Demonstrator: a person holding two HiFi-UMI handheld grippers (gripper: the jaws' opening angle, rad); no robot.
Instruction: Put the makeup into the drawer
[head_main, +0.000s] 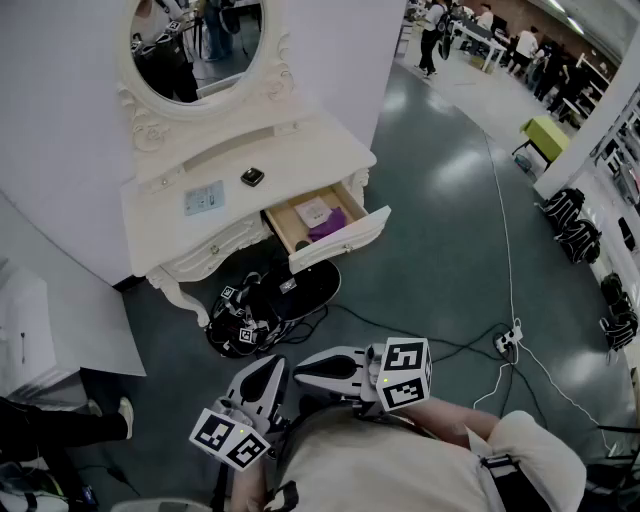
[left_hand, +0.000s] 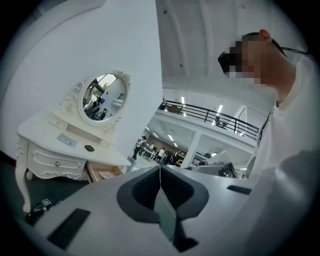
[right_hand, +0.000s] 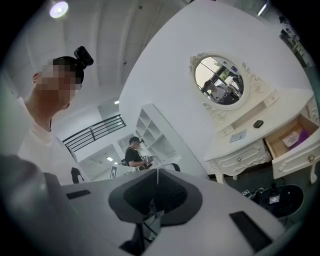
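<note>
We are holding both grippers close against our chest, well apart from the white dressing table (head_main: 300, 150). The left gripper (head_main: 268, 368) is keeping its jaws pressed together on nothing, and the right gripper (head_main: 300, 372) is likewise closed and empty. The small black compact (head_main: 252, 177) is lying near the middle of the tabletop, with a flat pale blue palette (head_main: 204, 198) beside it toward the left edge. The drawer (head_main: 345, 238) is standing open under the right front corner, holding a purple item (head_main: 328, 224). We are judging that reaching in with closed jaws would shove the compact along the tabletop. The cables (head_main: 400, 335) and black gear (head_main: 265, 305) on the floor could also catch our feet.
</note>
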